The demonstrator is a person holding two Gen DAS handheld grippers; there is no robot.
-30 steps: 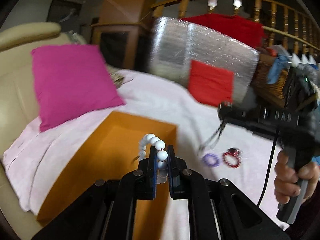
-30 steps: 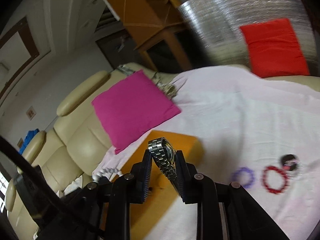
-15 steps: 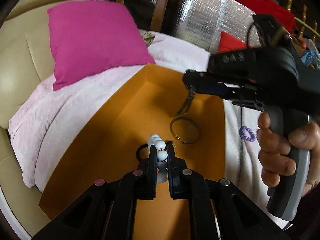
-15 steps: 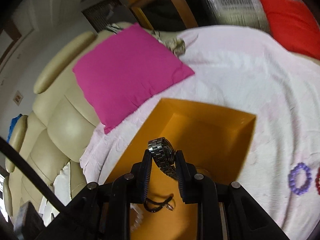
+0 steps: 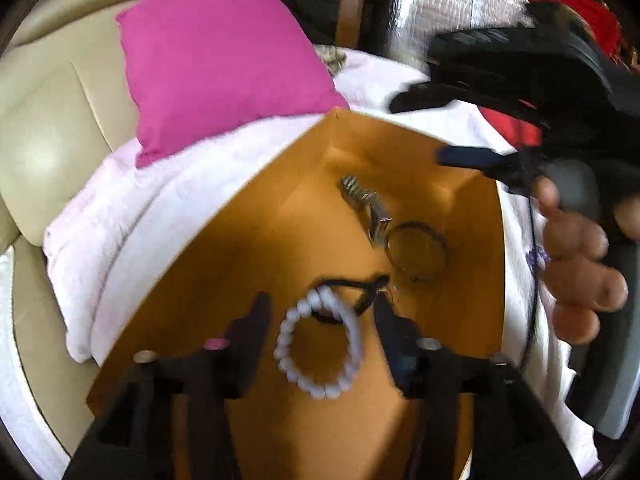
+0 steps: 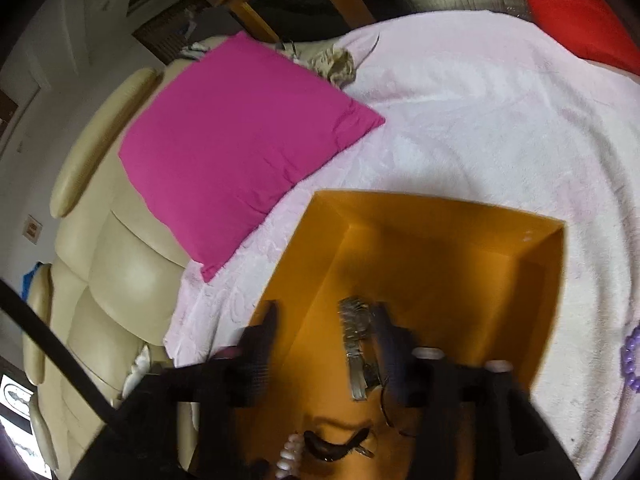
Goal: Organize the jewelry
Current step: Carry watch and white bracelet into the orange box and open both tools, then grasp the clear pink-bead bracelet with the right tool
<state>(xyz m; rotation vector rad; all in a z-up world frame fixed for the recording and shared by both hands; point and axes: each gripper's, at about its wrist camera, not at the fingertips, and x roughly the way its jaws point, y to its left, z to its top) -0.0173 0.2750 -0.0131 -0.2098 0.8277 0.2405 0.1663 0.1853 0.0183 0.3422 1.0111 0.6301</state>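
An orange box (image 5: 280, 184) (image 6: 440, 216) lies on the pink-white blanket. In the left wrist view my left gripper (image 5: 320, 312) is open over the box, and the white bead bracelet (image 5: 320, 344) lies loose between its fingers on the box floor, partly over a black cord ring (image 5: 352, 284). A silver watch (image 5: 366, 204) and a thin metal bangle (image 5: 418, 250) lie further in. In the right wrist view my right gripper (image 6: 326, 320) is open over the box, and the watch (image 6: 354, 344) lies on the floor beside its right finger. A purple bead bracelet (image 6: 632, 360) lies on the blanket right of the box.
A magenta pillow (image 6: 240, 136) leans on the cream sofa (image 6: 100, 264) left of the box. A red pillow (image 6: 580, 8) and a silver foil panel (image 5: 440, 4) stand at the back. The blanket (image 6: 480, 120) spreads beyond the box.
Both grippers have opened over the orange box. The white bead bracelet has dropped from the left one and the silver watch from the right one onto the box floor.
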